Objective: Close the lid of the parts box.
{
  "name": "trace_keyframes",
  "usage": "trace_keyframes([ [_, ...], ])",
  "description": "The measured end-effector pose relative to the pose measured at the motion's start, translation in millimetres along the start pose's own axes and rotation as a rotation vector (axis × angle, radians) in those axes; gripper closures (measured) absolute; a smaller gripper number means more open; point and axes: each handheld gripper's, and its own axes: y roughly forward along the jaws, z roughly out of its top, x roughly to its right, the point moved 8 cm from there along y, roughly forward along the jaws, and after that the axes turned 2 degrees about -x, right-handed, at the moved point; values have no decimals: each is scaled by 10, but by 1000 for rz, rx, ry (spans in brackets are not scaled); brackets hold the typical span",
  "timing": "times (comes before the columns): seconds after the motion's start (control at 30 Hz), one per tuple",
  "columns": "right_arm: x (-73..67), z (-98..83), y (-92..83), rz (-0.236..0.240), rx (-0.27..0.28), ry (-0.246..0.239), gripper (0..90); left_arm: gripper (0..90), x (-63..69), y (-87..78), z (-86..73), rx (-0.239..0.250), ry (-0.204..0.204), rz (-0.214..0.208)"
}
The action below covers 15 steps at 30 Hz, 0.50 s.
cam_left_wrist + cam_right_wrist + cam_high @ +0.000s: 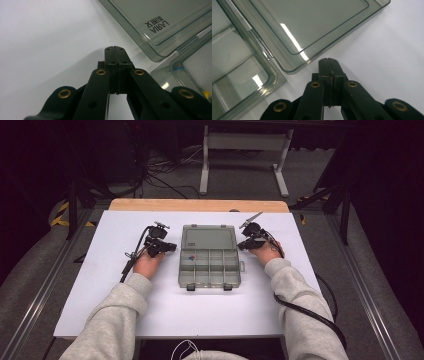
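Smoke-grey clear plastic organiser box (pixel 209 256) lay open at mid-table on the white sheet (pixel 100 285), lid (pixel 208 238) folded flat on the far side, divided tray (pixel 210 269) nearer the person, long axis running near to far. Left gripper (pixel 161 246) sat just beside the box's left edge, right gripper (pixel 249 241) just beside its right, about level with the hinge line. Both sets of jaws were pressed together with nothing between them. Lid corner lay just ahead of each tip (pixel 115 48) (pixel 328 61), not touching. Neither hand seemed clearly nearer; closing the lid would probably need both.
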Motion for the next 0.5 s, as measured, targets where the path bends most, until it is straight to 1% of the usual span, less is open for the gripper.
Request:
trace_keyframes([
  [0.17,-10,19,11,-2,-4,-9,900,897,14,14,9,1,-4,-7],
  [0.27,-6,21,13,0,-4,-8,900,897,31,24,28,-15,-5,-8],
  [0.37,-8,22,14,1,-4,-12,900,897,64,48,54,-25,19,-4],
  [0.5,-7,23,15,3,-6,-13,900,897,97,77,81,-34,28,-2],
])
